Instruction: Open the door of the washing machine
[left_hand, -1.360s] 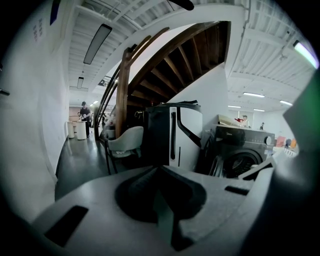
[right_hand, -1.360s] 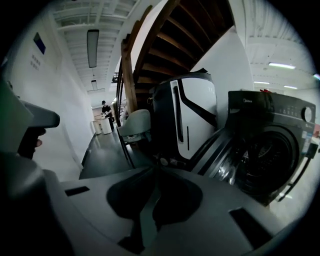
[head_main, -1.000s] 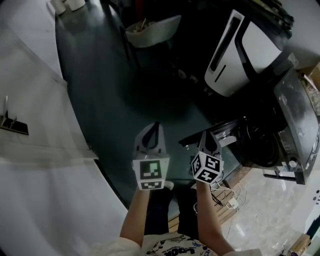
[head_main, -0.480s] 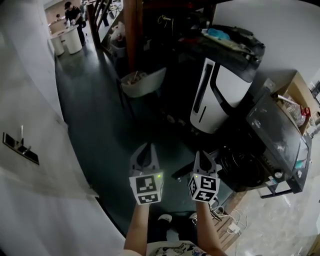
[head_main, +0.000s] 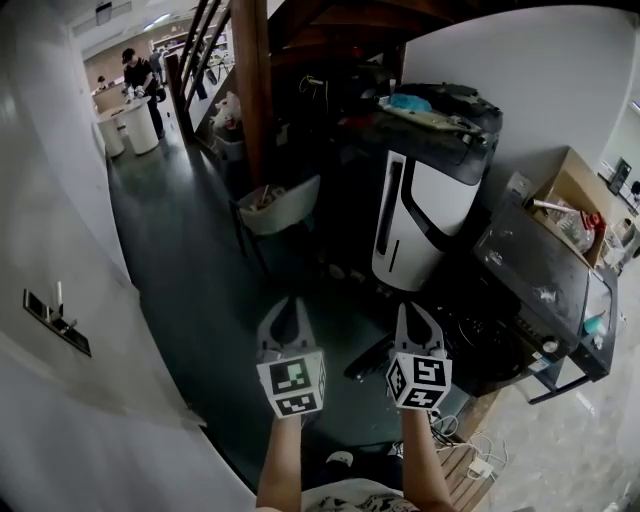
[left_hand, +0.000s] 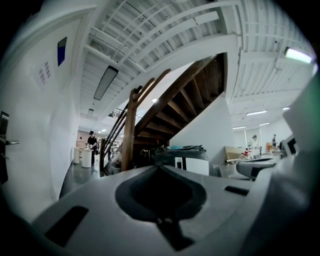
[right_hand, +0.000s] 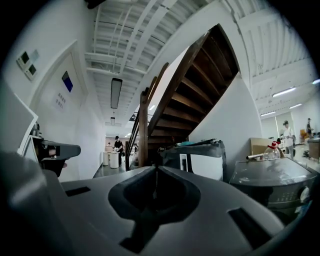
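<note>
The left tool (head_main: 290, 303) and right tool (head_main: 413, 308) hover side by side and level above a dark floor (head_main: 190, 250), each with its jaws pressed together and nothing between them. The washer (head_main: 535, 270), a dark front-loader, stands at the floor's right edge against a white wall (head_main: 520, 90), to the right of the right tool and apart from it. Whether it stands open cannot be made out in the dim light. A white unit (head_main: 420, 215) stands just beside the washer, toward the wooden stairs (head_main: 250, 90), and a cardboard box (head_main: 575, 195) sits beyond it by the wall. At the floor's far end stands a person (head_main: 137, 75).
</note>
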